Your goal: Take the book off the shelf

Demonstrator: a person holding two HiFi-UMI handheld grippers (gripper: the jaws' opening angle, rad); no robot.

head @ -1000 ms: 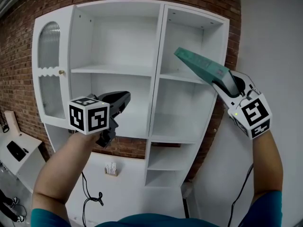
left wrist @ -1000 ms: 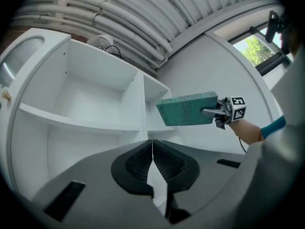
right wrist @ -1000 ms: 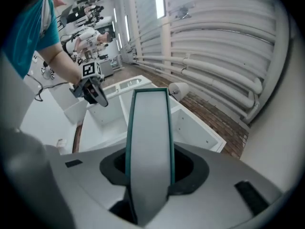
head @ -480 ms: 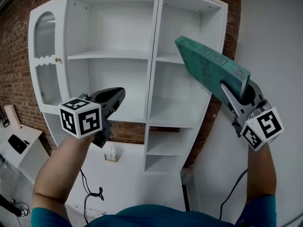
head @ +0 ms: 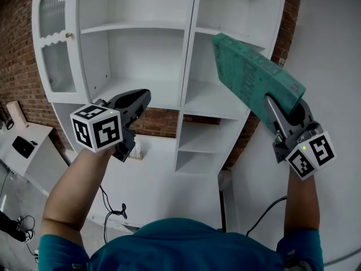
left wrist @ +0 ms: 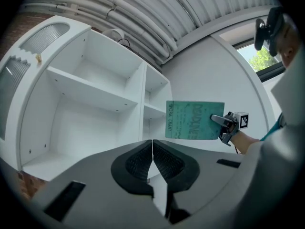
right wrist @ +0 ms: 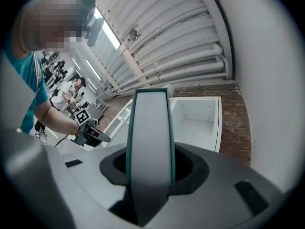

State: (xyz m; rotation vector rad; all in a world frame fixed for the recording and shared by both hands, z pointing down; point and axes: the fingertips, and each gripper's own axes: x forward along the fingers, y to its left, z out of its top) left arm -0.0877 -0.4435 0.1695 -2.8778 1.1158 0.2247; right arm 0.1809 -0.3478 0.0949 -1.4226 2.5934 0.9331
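- The book (head: 248, 75) is not on the shelf (head: 186, 49). It is up in the air in front of it, on the right side.
- The right tool (head: 277, 101) holds the book. Its two jaws press on the book's flat sides, near the low end.
- The book's long side runs up and away from the right tool, toward the shelf. It leans a bit to the left in the head view.
- Most of the book sticks out past the jaws, so the far end is the heavy end.
- The left tool (head: 141, 97) is closed tight with nothing in it. It is lower down and to the left, well apart from the book.
- From the left tool, the book is up and to the right, with its green cover facing that tool.
- The right hand is the near one, as it already has the book.
- I think the job is nearly done. The book only needs to be brought away from the shelf.
- The grip is at one end only, so the book could tip or slip if it swings fast.
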